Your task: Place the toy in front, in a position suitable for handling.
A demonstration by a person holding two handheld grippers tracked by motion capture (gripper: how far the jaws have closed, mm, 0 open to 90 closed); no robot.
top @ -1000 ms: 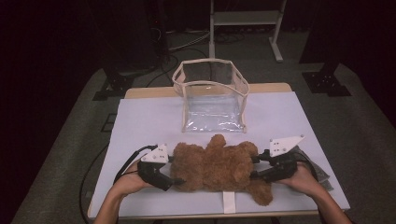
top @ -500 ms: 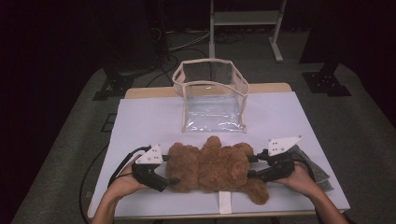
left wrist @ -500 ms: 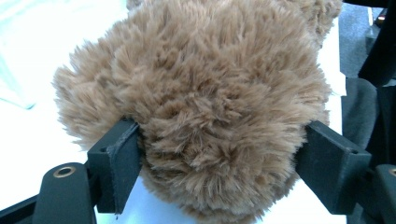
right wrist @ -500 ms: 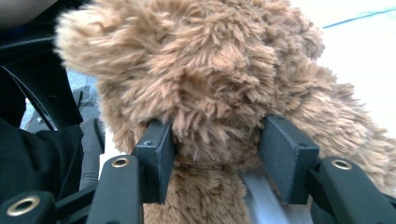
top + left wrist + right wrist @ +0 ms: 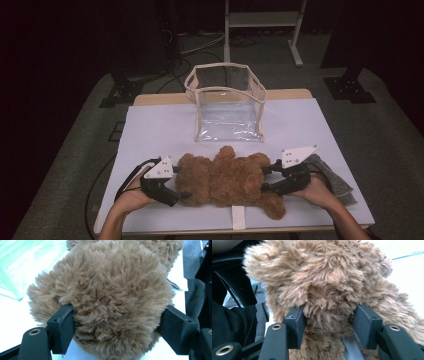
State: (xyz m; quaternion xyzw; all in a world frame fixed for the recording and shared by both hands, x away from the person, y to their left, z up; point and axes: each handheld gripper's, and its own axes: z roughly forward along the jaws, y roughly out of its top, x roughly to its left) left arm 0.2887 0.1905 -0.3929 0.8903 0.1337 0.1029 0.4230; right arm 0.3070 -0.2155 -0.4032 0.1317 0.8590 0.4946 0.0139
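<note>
A brown plush bear [image 5: 227,176] lies flat along the lower middle of the high view, on the white table [image 5: 150,130], held from both ends. The left gripper [image 5: 184,193] comes in from the lower left; its jaws have just been opening a little, yet in the left gripper view both black pads [image 5: 62,326] sit sunk into the fur of the bear [image 5: 107,300], so it grips that end. The right gripper [image 5: 265,180] reaches in from the lower right, and in the right gripper view its pads [image 5: 365,323] press into a tuft of the bear [image 5: 324,290] on either side. Behind the bear, in the centre of the high view, stands a clear bag [image 5: 227,102] with a pale rim, mouth up, just apart from it. A grey cloth [image 5: 335,182] lies under the right hand [image 5: 317,192] at the lower right.
</note>
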